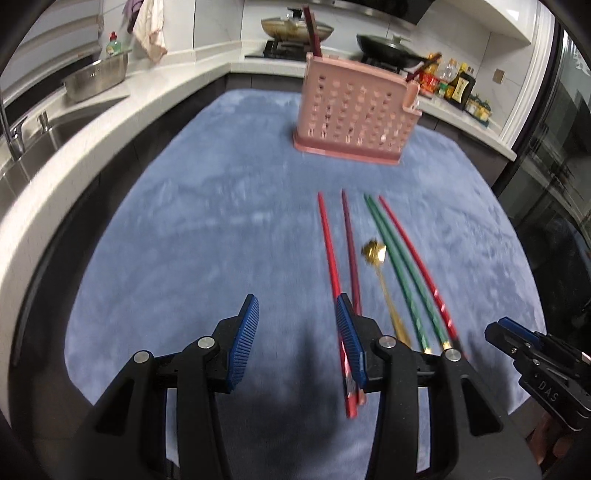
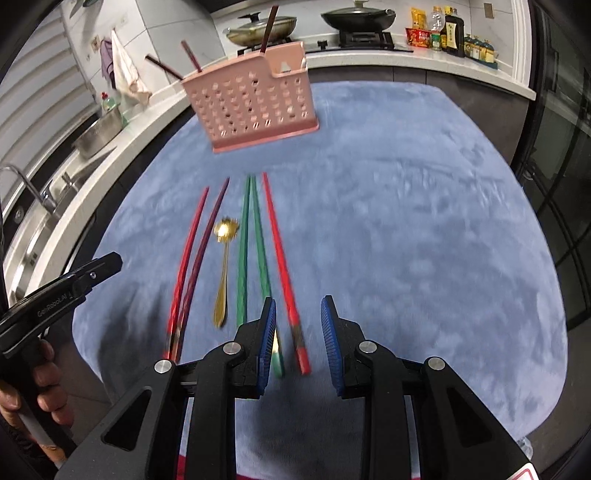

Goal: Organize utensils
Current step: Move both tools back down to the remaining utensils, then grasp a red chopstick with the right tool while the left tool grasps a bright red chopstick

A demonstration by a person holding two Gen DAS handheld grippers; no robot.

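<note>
while both jaws gape, left gripper [image 1: 295, 332] and right gripper [image 2: 298, 325] hover; pickup step pending; next: clamp red plastic chopstick [image 2: 280, 266], carry to perforated pink plastic holder [image 2: 255, 107] at 11 o'clock

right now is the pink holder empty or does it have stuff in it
Not empty. The pink holder stands upright on the blue mat, with dark red chopsticks sticking out of its top.

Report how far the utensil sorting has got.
Done: three dark maroon chopsticks already stand in the pink perforated plastic holder. In hand: nothing; the left gripper and right gripper hang open above the near ends of the utensils. Left on the blue cloth: two red chopsticks, one purple chopstick, two green chopsticks and the gold spoon.
</note>
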